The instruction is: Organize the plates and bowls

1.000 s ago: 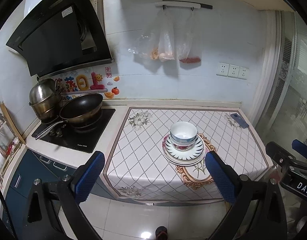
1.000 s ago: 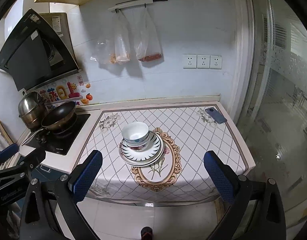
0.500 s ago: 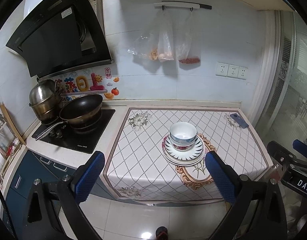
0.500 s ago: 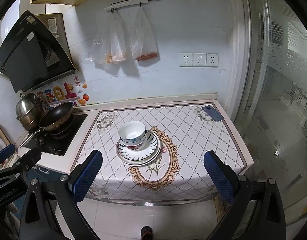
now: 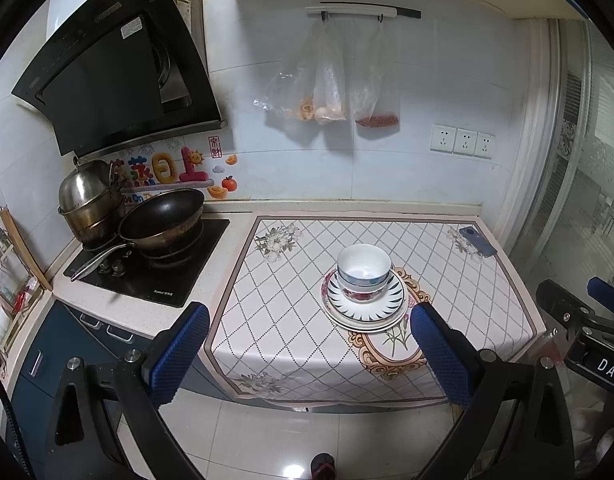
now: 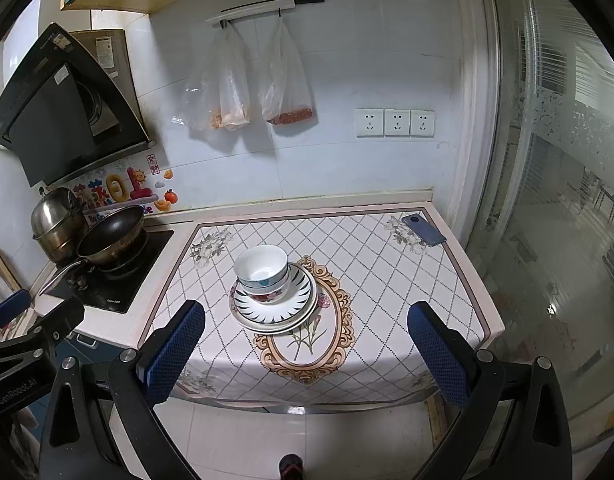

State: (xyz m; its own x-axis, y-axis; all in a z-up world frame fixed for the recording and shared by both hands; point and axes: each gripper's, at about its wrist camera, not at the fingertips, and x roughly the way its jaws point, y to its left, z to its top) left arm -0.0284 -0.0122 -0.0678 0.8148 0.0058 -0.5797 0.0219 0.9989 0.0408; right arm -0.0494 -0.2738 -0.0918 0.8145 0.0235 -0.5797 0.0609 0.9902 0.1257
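Observation:
Stacked white bowls (image 5: 363, 270) sit on a stack of plates (image 5: 365, 312) in the middle of the patterned tablecloth (image 5: 291, 312); the top plate has a dark spiked rim pattern. The same bowls (image 6: 262, 270) and plates (image 6: 275, 312) show in the right wrist view. My left gripper (image 5: 307, 354) is open and empty, held back from the counter's front edge. My right gripper (image 6: 305, 354) is open and empty, also in front of the counter. The right gripper's body (image 5: 583, 336) shows at the left wrist view's right edge.
A black wok (image 5: 161, 220) and a steel pot (image 5: 89, 200) stand on the hob (image 5: 147, 268) at left. A blue phone (image 5: 477, 241) lies at the cloth's far right corner. Plastic bags (image 5: 331, 84) hang on the wall. A glass door (image 6: 555, 200) stands on the right.
Both grippers have drawn slightly back and shifted; the right view now sits a little further right and lower. The bowls and plates have not moved.

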